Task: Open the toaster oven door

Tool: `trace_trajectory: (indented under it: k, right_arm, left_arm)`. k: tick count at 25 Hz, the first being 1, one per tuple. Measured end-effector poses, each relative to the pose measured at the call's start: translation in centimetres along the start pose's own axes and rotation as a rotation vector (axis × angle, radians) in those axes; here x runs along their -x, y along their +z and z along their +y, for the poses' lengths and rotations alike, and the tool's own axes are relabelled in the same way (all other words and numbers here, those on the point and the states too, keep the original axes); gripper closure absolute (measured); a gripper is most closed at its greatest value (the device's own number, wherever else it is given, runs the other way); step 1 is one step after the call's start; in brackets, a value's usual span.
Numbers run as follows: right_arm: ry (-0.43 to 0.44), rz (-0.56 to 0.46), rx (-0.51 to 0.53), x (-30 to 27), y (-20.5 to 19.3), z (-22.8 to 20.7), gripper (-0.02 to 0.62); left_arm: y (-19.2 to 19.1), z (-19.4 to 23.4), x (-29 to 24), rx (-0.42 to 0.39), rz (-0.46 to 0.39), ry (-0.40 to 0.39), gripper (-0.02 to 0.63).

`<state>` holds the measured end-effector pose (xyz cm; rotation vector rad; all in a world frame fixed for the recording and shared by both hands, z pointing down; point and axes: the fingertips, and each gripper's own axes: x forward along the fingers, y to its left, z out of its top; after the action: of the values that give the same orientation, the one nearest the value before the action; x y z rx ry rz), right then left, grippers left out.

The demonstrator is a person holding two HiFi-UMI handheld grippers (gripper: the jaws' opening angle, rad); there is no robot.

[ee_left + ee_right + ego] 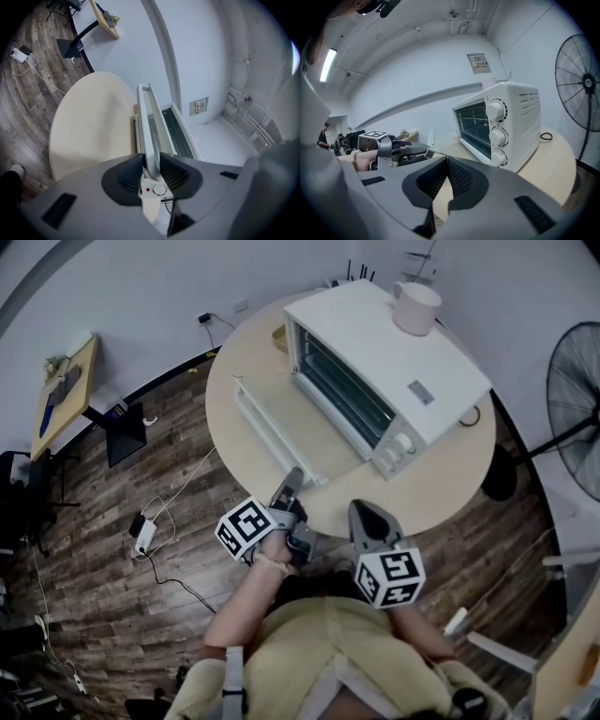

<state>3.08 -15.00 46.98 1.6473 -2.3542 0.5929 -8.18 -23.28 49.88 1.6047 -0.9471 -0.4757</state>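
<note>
The white toaster oven (384, 362) stands on the round beige table (441, 484). Its glass door (281, 432) hangs fully down, lying flat toward me. My left gripper (292, 482) reaches over the table's near edge. In the left gripper view the door's white handle bar (149, 117) runs between the jaws of the left gripper (151, 168), and both pads press on it. My right gripper (366, 512) hovers at the table's near edge, shut and empty. The right gripper view shows the oven (506, 126) with its three knobs ahead of the right gripper (446, 161).
A pale mug (415, 306) sits on top of the oven. A standing fan (574, 399) is at the right of the table. A power strip and cables (145, 535) lie on the wooden floor at the left. A small desk (66, 395) stands far left.
</note>
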Motion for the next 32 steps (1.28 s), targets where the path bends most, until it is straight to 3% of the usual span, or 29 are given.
trace_trajectory:
  k: [32]
  right_arm:
    - [0.009,0.061,0.000,-0.7,-2.8,0.5,0.592]
  left_arm:
    - [-1.3,9.5,1.0,0.055,0.008,0.188,0.535]
